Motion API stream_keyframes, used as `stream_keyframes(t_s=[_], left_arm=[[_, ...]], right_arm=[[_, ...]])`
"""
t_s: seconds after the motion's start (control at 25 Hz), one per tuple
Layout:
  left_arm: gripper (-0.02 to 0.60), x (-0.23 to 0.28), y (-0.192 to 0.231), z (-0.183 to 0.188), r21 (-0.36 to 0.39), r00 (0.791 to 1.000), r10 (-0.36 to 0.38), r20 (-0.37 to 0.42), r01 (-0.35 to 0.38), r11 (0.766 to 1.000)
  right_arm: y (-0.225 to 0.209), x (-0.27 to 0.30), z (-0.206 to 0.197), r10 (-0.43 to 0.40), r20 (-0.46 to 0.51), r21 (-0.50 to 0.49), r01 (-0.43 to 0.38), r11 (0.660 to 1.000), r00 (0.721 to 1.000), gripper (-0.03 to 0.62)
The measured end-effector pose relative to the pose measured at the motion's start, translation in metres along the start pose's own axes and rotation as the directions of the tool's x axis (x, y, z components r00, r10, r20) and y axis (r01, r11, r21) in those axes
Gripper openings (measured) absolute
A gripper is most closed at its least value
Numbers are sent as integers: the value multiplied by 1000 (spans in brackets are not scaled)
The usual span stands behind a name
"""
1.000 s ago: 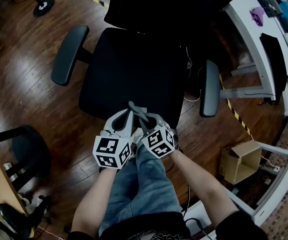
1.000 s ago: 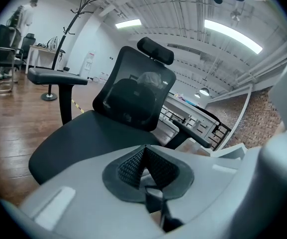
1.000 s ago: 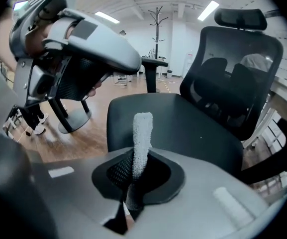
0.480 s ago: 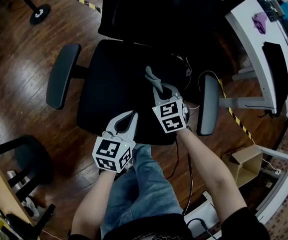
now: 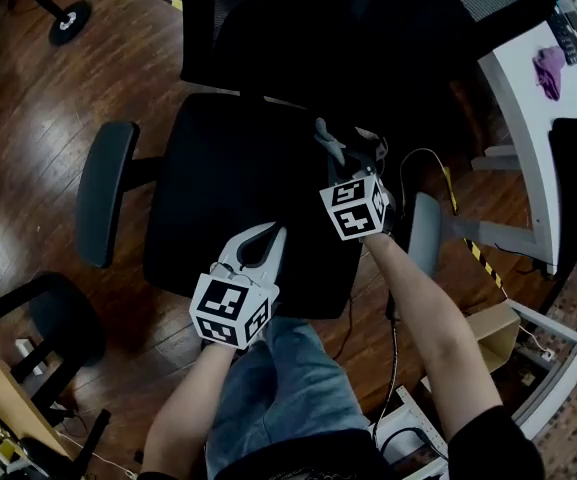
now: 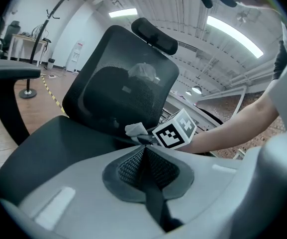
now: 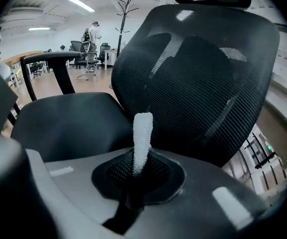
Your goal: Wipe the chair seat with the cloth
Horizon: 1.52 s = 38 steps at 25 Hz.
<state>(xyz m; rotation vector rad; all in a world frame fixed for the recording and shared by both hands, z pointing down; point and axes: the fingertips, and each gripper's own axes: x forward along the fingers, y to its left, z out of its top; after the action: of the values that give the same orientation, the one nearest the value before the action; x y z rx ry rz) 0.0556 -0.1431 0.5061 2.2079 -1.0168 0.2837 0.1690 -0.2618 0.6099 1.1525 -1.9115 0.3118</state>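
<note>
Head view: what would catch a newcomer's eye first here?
The black mesh-backed office chair fills the middle, seen from above. Near the back of its seat, the right gripper with its black-and-white marker cube pinches a small white textured cloth in its fingers. The left gripper hovers shut and empty over the seat's front.

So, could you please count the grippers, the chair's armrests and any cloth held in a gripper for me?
Grippers: 2, the left gripper, shut and empty, and the right gripper
Armrests: 2
Cloth: 1, clamped in the right gripper
Total: 5
</note>
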Motion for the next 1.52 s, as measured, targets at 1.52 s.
stream_keyframes(t_s=[1.52], left_arm=[[5,-83,-57,-93,79,998,-29,-54,33,996]], right_arm=[[190,-135,-119,119,-40,-1,-119,993,992,9]])
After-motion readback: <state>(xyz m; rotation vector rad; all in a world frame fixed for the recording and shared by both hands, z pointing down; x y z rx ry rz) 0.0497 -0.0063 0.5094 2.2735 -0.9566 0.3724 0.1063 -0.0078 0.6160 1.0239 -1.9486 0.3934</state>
